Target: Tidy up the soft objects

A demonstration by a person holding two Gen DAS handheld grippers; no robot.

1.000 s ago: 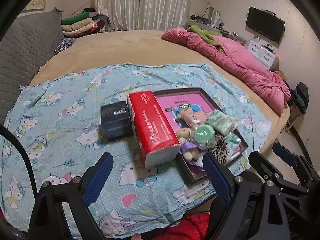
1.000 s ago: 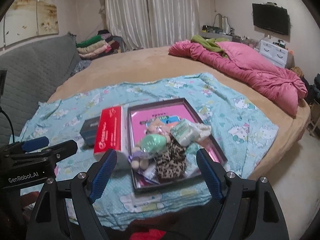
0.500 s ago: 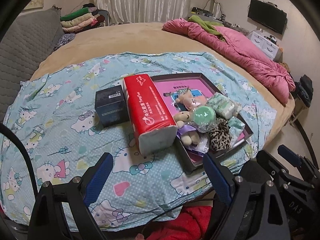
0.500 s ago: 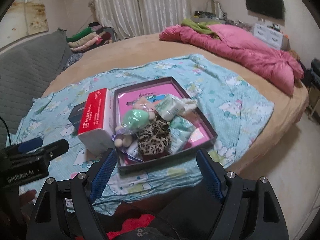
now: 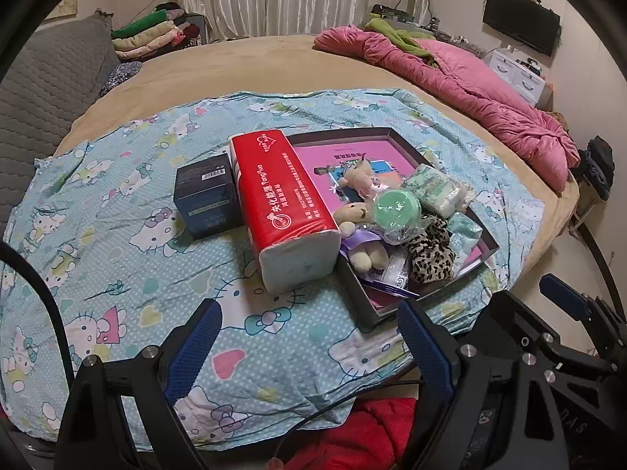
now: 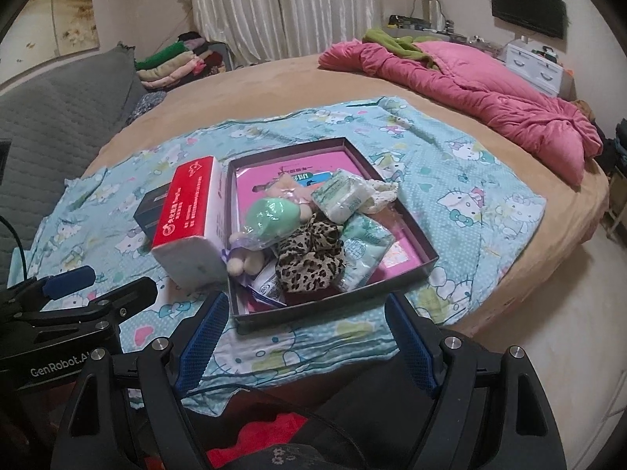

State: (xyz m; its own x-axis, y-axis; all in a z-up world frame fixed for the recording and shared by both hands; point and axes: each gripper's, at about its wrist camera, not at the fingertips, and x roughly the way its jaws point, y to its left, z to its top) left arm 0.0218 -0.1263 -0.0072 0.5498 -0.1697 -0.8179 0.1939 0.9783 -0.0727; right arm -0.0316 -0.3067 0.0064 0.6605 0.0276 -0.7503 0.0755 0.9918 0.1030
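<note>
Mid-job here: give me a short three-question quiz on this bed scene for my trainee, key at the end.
1. True or false: the red tissue pack lies inside the dark tray.
2. What stands on the far side of the tissue pack from the tray?
A. a dark blue box
B. a leopard-print fabric piece
C. a pink quilt
3. Fill in: the left gripper and right gripper both have jaws that are ____ and hold nothing.

Key: 1 false, it lies on the cartoon-print sheet against the tray's side; 2 A; 3 open.
</note>
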